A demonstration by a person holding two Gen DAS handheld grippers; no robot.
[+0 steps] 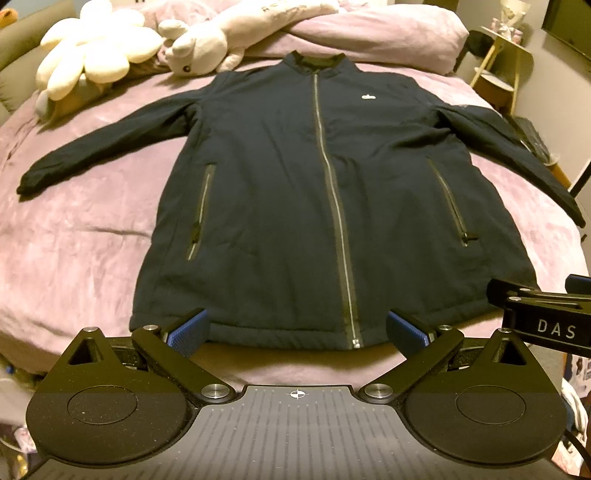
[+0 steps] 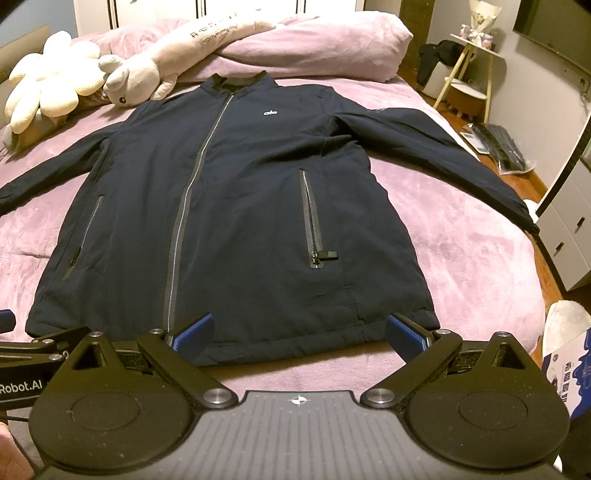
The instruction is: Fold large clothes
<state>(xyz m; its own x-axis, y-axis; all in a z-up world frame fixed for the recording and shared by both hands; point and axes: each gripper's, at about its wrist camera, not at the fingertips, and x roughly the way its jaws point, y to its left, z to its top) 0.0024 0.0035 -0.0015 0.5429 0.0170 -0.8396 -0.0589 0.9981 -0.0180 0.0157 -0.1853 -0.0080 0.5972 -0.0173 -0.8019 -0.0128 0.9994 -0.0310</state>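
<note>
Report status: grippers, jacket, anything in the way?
Left gripper open, right gripper open, both at hem. Navy jacket flat, zipped, sleeves spread, unfolded. Plush toys beyond collar, clear of it.

One dark jacket (image 1: 280, 192) lies on one bed (image 1: 85, 236). It has two sleeves, three zips and one small white logo (image 1: 368, 97). Two plush toys sit at the far left: one cream flower (image 1: 92, 55) and one long pale animal (image 1: 207, 48). One pink pillow (image 1: 388, 33) lies at the far end. Two grippers are near: the left gripper (image 1: 295, 334) and the right gripper (image 2: 300, 334), each with two blue pads. One side table (image 2: 469, 74) stands far right.
</note>
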